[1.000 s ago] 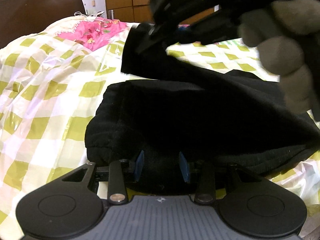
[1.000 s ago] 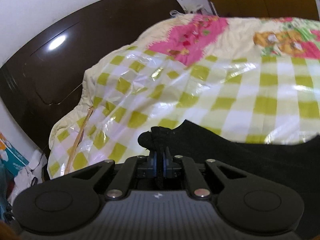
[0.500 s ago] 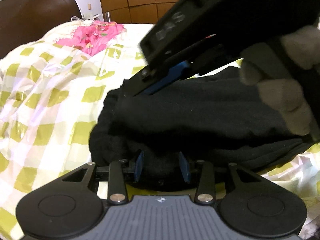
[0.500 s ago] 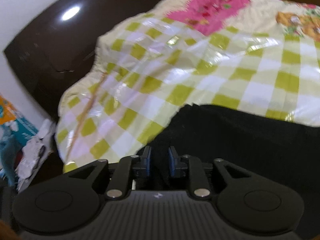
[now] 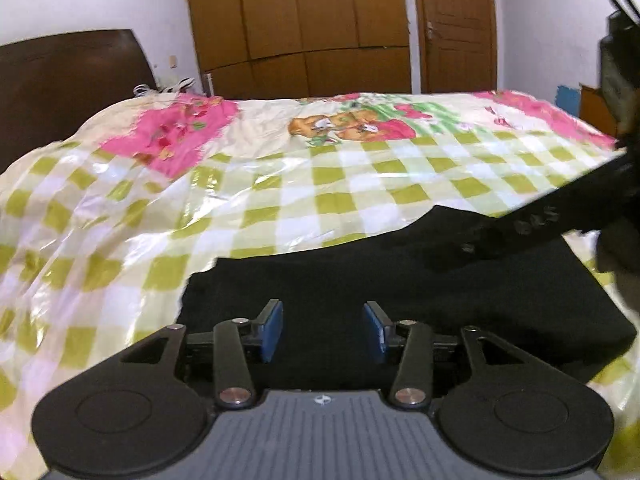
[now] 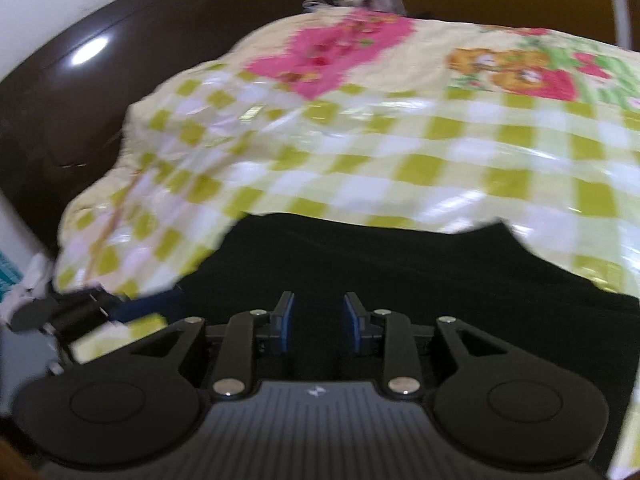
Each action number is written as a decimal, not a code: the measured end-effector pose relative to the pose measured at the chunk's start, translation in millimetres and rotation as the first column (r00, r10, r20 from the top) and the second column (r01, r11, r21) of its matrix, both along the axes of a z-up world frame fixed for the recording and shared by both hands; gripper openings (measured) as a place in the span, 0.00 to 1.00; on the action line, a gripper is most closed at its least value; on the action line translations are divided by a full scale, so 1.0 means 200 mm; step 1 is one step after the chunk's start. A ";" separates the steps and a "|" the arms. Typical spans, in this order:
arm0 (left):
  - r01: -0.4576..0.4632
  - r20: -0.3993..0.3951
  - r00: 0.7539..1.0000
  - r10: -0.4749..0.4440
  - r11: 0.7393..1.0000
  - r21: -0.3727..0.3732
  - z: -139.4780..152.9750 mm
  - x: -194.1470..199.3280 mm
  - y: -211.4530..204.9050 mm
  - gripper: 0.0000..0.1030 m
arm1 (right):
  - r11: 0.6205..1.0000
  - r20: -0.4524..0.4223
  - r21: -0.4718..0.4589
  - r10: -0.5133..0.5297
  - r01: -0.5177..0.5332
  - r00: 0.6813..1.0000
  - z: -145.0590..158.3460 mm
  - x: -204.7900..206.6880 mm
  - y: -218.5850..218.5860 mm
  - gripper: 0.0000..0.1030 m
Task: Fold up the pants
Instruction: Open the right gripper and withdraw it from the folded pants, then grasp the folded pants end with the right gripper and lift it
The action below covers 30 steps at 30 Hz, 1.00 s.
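Observation:
The black pants (image 5: 360, 280) lie folded in a flat dark block on the checked bedspread (image 5: 280, 192), just ahead of both grippers. My left gripper (image 5: 323, 330) is open and empty above the near edge of the pants. My right gripper (image 6: 317, 322) is open and empty over the pants (image 6: 400, 264). The right gripper's black body (image 5: 560, 216) shows at the right of the left wrist view. The left gripper's blue fingertip (image 6: 132, 308) shows at the left of the right wrist view.
A dark wooden headboard (image 5: 60, 88) stands at the left end of the bed. Brown wardrobe doors (image 5: 320, 20) line the far wall. The bedspread (image 6: 400, 152) has pink and bear prints at the far side. Items lie on the floor at the left (image 6: 16, 280).
The right gripper let go of the pants fold and opened. The fold now lies flat. Both grippers have pulled back and lifted away from the pants.

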<state>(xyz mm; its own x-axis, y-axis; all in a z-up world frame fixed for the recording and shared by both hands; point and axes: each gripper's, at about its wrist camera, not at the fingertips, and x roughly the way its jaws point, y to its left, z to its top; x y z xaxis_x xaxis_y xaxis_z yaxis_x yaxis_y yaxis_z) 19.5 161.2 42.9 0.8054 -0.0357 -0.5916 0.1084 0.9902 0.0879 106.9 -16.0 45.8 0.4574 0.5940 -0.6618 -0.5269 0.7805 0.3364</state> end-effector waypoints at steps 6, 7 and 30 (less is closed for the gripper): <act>0.033 -0.174 0.985 -0.020 0.997 0.071 -0.29 0.19 -0.10 0.55 | 0.989 -0.039 -0.104 -0.114 0.110 0.993 -0.11 0.02 -0.23 0.28; 0.034 -0.178 0.984 -0.019 0.996 0.079 -0.31 0.19 -0.10 0.55 | 0.985 -0.046 -0.113 -0.137 0.131 0.989 -0.13 0.03 -0.28 0.28; 0.206 -0.129 0.971 -0.199 0.978 0.041 -0.20 0.20 -0.38 0.55 | 0.925 -0.328 0.055 -0.340 0.377 0.882 -0.35 0.06 -0.99 0.32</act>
<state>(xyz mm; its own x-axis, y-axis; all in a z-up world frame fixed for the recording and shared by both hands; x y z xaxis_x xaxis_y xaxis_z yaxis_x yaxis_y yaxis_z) 58.8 85.0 2.7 0.7050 -0.1560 -0.6919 0.3197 0.9407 0.1138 118.7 -215.0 -24.6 0.4386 0.5076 -0.7416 -0.0748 0.8429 0.5328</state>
